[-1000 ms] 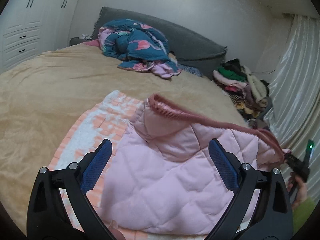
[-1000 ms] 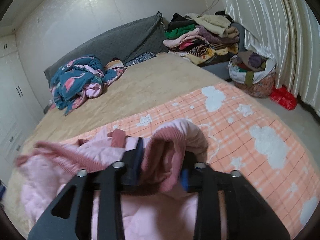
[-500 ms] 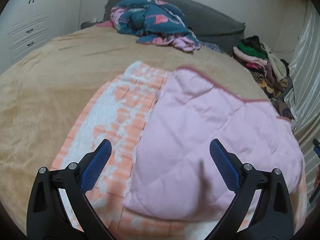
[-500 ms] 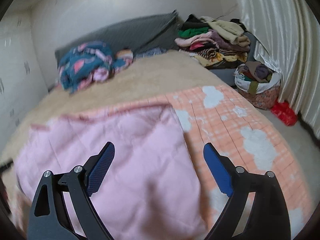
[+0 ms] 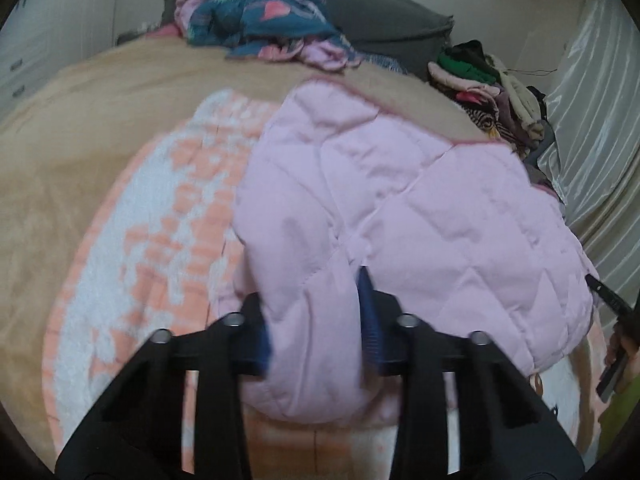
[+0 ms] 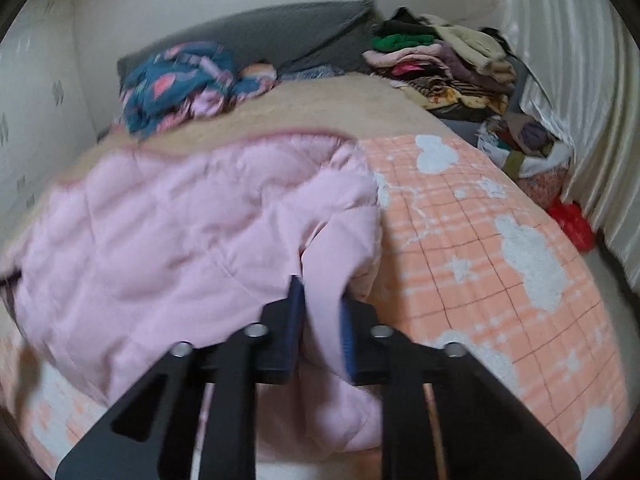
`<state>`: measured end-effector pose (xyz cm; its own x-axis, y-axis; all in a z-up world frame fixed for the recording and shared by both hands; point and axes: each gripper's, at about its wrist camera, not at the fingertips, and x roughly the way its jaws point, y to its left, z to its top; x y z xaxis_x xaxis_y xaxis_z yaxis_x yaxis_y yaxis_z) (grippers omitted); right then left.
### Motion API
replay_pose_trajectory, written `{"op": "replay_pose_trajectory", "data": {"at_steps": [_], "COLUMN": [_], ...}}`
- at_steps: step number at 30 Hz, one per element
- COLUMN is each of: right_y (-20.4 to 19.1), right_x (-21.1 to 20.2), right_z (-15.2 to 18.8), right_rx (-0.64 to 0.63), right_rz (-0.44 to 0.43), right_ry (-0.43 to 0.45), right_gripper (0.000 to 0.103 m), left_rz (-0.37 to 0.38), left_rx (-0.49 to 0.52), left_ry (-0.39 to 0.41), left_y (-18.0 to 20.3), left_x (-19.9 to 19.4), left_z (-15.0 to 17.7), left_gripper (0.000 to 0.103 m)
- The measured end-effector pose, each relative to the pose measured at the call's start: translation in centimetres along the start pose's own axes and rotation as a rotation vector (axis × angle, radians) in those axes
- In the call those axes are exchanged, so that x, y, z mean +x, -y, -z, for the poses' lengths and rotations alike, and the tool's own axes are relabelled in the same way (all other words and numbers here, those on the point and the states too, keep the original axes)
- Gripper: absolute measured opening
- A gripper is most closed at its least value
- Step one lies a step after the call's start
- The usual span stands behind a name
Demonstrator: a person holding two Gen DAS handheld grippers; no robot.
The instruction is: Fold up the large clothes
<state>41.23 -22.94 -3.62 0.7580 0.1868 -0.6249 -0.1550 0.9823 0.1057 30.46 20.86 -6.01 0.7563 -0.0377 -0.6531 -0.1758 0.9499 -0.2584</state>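
My left gripper (image 5: 316, 312) and right gripper (image 6: 320, 316) have both just been closing, and each now clamps a near corner of the pink quilted jacket (image 5: 420, 200), which was spread flat half a second ago; I judge the next fold can start. The jacket lies on the orange checked blanket (image 6: 480, 240). Beyond the jacket sits a crumpled blue floral garment (image 5: 256, 12), well clear

Dim, soft indoor light, motion blur, fisheye-bent edges, dark corners
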Motion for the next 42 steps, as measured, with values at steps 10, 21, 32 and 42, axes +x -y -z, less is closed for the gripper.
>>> {"op": "replay_pose_trajectory", "data": {"at_steps": [10,21,32,42], "right_y": [0.4,0.5,0.1,0.4], "right_x": [2.9,8.4,6.5,0.6], "right_z": [-4.6,-2.5,-1.8,-1.6], "right_rx": [0.081,0.064,0.009,0.056], "right_rz": [0.105,0.186,0.253,0.144], "right_ry": [0.019,-0.111,-0.123,-0.037], "right_gripper": [0.006,0.008,0.046,0.087], "left_rz": [-0.132,-0.175,-0.199,-0.201], "left_rx": [0.037,0.042,0.049,0.031], "left_ry": [0.067,-0.013,0.001,0.053], "left_y": [2.0,1.1,1.8,2.4], "left_x": [2.2,6.5,3.7,-0.3], "left_z": [-3.9,-3.9,-3.0,-2.5], "left_gripper": [0.021,0.030,0.066,0.085]}}
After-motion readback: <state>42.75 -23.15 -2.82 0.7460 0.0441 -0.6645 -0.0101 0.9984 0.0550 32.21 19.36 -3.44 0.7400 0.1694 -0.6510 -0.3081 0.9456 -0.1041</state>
